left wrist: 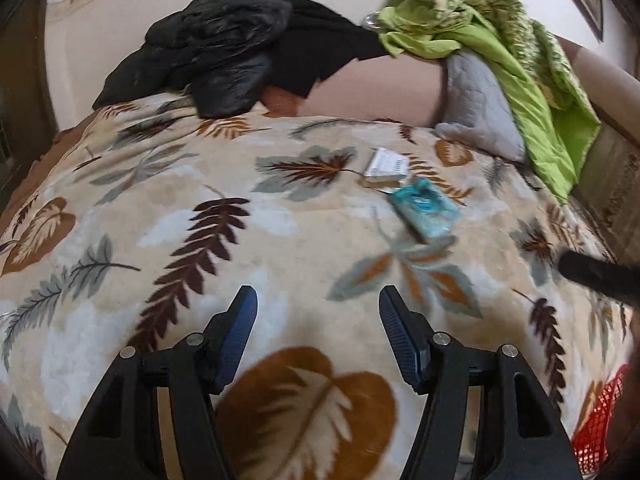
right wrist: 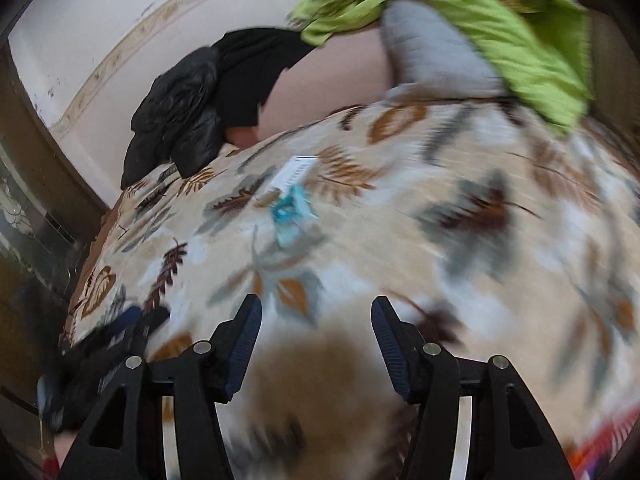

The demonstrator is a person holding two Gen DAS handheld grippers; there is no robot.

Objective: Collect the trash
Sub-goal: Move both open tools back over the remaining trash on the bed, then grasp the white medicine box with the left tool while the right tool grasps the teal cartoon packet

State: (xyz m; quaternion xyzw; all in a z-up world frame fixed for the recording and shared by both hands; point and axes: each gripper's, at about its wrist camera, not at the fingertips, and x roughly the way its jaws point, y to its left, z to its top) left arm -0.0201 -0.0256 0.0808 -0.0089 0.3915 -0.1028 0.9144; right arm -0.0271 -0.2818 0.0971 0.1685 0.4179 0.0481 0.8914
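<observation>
left gripper (left wrist: 318, 304): fingers are spread wide, nothing is held between them; it's hung over the leaf-print blanket (left wrist: 200, 264), with a big brown leaf right under the gap.

right gripper (right wrist: 316, 314): same deal, fingers are parted and nothing is gripped. This view is badly smeared by blur, so fine detail can't be made out.

teal wrapper (left wrist: 424, 206): crumpled trash, seen lying flat on the blanket at about 1 o'clock from the left gripper, well apart from the fingertips. In the right wrist view it's found at roughly 12 o'clock (right wrist: 290, 212), also well clear.

white box (left wrist: 386, 168): small flat packet with printed text, parked just beyond the wrapper at its 11 o'clock; the two look to be touching at a corner. Also spotted in the right wrist view (right wrist: 296, 170).

black jacket (left wrist: 216, 56): puffy, heaped at the far edge of the bed at 11 o'clock, draped against the pale wall (left wrist: 120, 8).

green cloth (left wrist: 500, 32): bunched up at 1 o'clock at the back, draped over a grey quilted pillow (left wrist: 476, 108).

red mesh thing (left wrist: 600, 432): only a bit is caught at 4 o'clock, at the frame edge; what it is can't be told.

in the way: nothing is parked between either gripper and the wrapper, only bare blanket. A dark blurred bar (left wrist: 596, 274) is poking in from 3 o'clock in the left wrist view.
</observation>
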